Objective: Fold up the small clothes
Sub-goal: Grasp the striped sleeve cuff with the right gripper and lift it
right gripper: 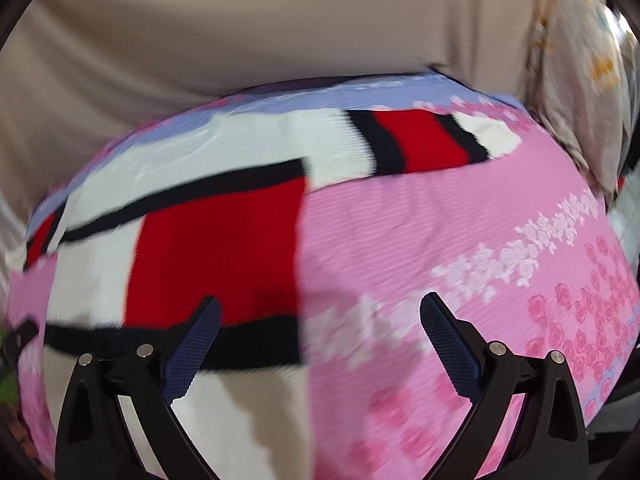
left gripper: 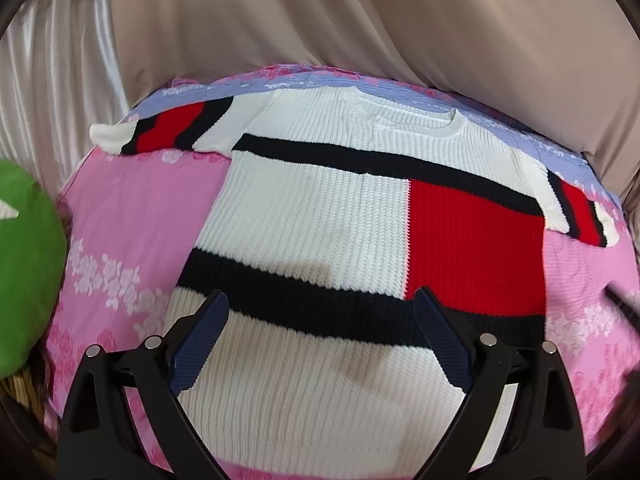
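Note:
A small knit sweater (left gripper: 312, 220), white with black stripes and red blocks, lies flat and spread out on a pink floral bedsheet (left gripper: 132, 216), neck at the far side, both sleeves out. My left gripper (left gripper: 322, 300) is open and empty, hovering over the sweater's lower hem area. In the right wrist view the sweater (right gripper: 216, 248) fills the left half, blurred. My right gripper (right gripper: 320, 306) is open and empty, above the sweater's right side edge, one finger over the knit, the other over the sheet (right gripper: 460, 220).
A green cushion (left gripper: 24, 276) lies at the left edge of the bed. Beige fabric (left gripper: 320, 12) hangs behind the bed. A light patterned pillow (right gripper: 576, 76) sits at the far right. A blue band of the sheet (left gripper: 560, 148) runs along the far edge.

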{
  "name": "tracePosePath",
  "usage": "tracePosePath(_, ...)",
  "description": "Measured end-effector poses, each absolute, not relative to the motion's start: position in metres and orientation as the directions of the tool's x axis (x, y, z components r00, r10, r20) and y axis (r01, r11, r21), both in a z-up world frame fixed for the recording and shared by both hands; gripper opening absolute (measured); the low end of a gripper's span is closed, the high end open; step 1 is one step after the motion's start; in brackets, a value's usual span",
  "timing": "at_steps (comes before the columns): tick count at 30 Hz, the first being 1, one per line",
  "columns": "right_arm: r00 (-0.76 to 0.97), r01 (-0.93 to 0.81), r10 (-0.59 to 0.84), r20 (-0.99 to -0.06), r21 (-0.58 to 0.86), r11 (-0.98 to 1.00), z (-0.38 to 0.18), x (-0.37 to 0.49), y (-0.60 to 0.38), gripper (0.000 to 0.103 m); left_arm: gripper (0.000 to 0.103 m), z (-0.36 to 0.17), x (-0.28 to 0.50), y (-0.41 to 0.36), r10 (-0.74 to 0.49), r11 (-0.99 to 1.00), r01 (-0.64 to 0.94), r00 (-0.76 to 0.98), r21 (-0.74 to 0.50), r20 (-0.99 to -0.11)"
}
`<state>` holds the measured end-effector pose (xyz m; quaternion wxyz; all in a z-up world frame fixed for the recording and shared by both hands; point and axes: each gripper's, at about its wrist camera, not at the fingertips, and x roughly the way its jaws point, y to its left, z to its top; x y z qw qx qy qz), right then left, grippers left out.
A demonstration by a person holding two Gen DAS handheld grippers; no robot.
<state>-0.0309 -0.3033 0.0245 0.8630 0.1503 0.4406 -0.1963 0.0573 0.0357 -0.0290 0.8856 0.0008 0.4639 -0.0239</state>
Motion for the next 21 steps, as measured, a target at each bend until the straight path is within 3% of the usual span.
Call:
tracePosePath(6, 0.490, 0.648, -0.229, -0.841, 0.176, 0.741, -0.002, 0.005, -0.491, 0.097, 0.092, -0.044, 0.053, 0.019, 0.038, 0.996, -0.088, 0.549, -0.013, -0.835)
tracePosePath(9, 0.480, 0.693, -0.210, -0.852, 0.222, 0.686, -0.021, 0.028, -0.567, 0.079, 0.092, -0.053, 0.049, 0.000, 0.093, 0.994, -0.101, 0.512, 0.047, -0.854)
tracePosePath(13, 0.494, 0.738, -0.160, -0.855, 0.314, 0.597, -0.051, 0.058, -0.641, 0.078, 0.092, -0.057, 0.042, -0.017, 0.115, 0.993, -0.090, 0.524, 0.080, -0.844)
tracePosePath(17, 0.515, 0.745, -0.148, -0.844, 0.355, 0.565, -0.068, 0.078, -0.658, 0.050, 0.092, -0.062, 0.050, -0.021, 0.063, 0.998, -0.039, 0.516, 0.050, -0.854)
tracePosePath(18, 0.524, 0.745, -0.169, -0.835, 0.352, 0.567, -0.067, 0.079, -0.658, 0.024, 0.092, -0.063, 0.052, -0.022, 0.061, 0.998, -0.023, 0.514, 0.057, -0.856)
tracePosePath(19, 0.544, 0.733, -0.140, -0.827, 0.387, 0.560, -0.068, 0.083, -0.655, 0.011, 0.092, -0.064, 0.057, -0.021, 0.063, 0.998, -0.008, 0.514, 0.069, -0.855)
tracePosePath(21, 0.577, 0.724, -0.114, -0.809, 0.442, 0.530, -0.065, 0.089, -0.654, 0.007, 0.092, -0.060, 0.064, -0.016, 0.061, 0.997, 0.006, 0.527, 0.075, -0.848)
